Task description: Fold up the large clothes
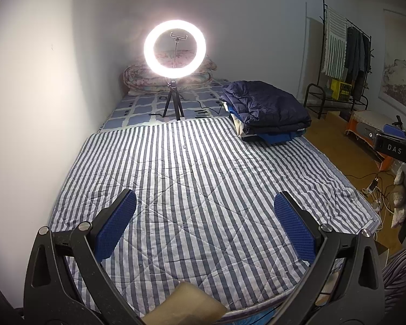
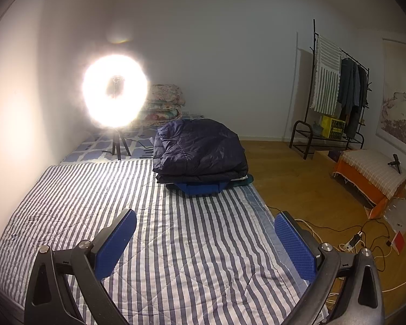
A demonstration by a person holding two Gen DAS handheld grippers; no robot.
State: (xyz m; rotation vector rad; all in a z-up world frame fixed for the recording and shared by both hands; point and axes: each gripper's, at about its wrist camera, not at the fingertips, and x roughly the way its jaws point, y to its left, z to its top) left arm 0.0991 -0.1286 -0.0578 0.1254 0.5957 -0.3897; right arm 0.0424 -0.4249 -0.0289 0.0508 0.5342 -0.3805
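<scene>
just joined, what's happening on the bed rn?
Nothing is being handled at the moment. The left gripper and right gripper both hover open and empty over the striped quilt. A folded navy puffer jacket sits on top of a stack of folded clothes, with a blue garment under it, at the bed's right edge. A lit ring light stands on a tripod farther back.

My left gripper (image 1: 205, 226) and right gripper (image 2: 205, 245) look alike: curved black arms with silver pivot screws, speckled plastic, and blue textured pads (image 1: 119, 226) lining each finger.
</scene>
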